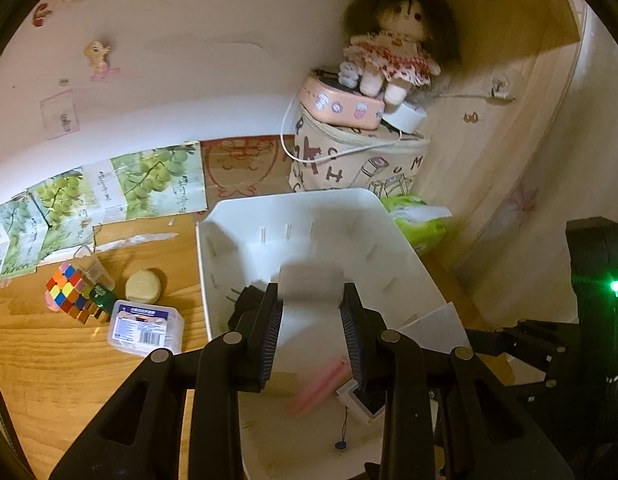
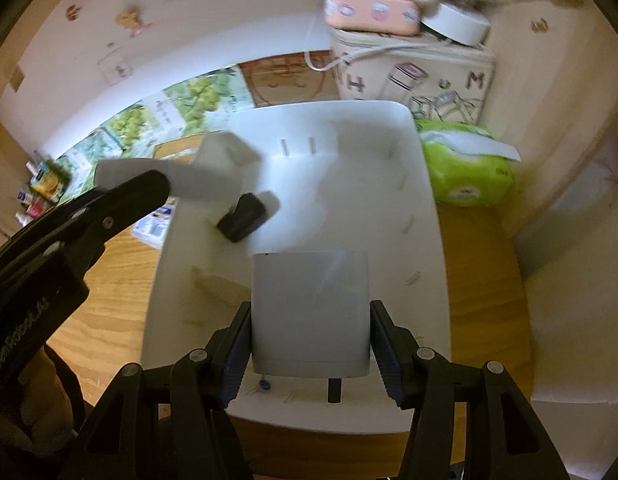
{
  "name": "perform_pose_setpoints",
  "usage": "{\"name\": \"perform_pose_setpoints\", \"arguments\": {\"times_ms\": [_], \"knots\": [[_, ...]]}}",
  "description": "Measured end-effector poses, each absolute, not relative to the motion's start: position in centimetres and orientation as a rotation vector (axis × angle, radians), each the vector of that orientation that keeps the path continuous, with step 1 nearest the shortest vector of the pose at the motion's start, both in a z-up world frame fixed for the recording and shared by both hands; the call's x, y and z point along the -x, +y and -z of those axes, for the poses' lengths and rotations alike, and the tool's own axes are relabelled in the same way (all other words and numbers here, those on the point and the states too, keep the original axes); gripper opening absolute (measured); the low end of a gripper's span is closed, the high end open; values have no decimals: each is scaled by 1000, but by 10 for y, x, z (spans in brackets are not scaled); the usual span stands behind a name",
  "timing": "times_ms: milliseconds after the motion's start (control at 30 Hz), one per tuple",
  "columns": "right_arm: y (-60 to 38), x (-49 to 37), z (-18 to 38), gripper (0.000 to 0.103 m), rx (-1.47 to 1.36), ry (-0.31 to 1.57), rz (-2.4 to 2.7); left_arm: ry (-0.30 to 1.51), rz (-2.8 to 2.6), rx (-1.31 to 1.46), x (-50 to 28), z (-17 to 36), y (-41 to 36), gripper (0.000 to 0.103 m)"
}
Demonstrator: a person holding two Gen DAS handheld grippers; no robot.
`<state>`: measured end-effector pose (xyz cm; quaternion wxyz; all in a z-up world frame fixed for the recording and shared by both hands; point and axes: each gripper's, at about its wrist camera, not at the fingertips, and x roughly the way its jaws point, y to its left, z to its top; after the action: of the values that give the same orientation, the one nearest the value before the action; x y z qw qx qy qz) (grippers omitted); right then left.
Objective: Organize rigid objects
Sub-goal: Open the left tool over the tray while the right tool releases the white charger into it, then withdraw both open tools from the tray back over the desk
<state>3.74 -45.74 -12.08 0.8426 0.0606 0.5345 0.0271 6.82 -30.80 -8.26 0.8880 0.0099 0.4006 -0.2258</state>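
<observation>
Two claws work over the white bin (image 2: 425, 216) on the counter (image 1: 69, 360). Right claw (image 2: 309, 344) is clamped on a flat grey-white box (image 2: 309, 312), held just above the bin's near end. Left claw (image 1: 311, 328) grips a pale, blurred block (image 1: 309, 284); black adapter (image 2: 243, 216) lies in the bin ahead-left. Likely placing step; next calls for lowering, then releasing. Cube (image 1: 67, 296) and clear case (image 1: 147, 326) wait left of the bin.
</observation>
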Motion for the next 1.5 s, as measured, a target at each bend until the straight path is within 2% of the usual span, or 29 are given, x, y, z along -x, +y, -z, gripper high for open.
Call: {"name": "perform_pose_setpoints", "arguments": {"times_ms": [100, 167, 233, 367, 400, 467, 667, 767, 1300, 1500], "knots": [[-466, -42, 126, 56, -159, 1146, -45, 848, 471, -45, -71, 87, -317, 33], [-470, -44, 130, 58, -182, 1161, -40, 843, 472, -50, -71, 87, -319, 42], [-474, -45, 132, 59, -205, 1159, -37, 834, 471, -48, -71, 86, -320, 57], [-479, -46, 125, 62, -228, 1114, -26, 825, 450, -31, -73, 85, -316, 69], [-479, -46, 124, 65, -235, 1109, -27, 823, 442, -23, -73, 85, -314, 71], [-479, -46, 124, 68, -244, 1108, -32, 820, 423, -11, -74, 85, -309, 72], [-476, -47, 125, 69, -259, 1110, -45, 825, 370, 21, -75, 86, -294, 73], [-471, -45, 123, 76, -259, 1100, -46, 820, 361, 27, -73, 86, -288, 73], [-429, -44, 114, 77, -269, 1070, -79, 814, 322, 49, -65, 82, -240, 73], [-407, -44, 110, 80, -270, 1057, -83, 804, 305, 32, -62, 79, -219, 73]]}}
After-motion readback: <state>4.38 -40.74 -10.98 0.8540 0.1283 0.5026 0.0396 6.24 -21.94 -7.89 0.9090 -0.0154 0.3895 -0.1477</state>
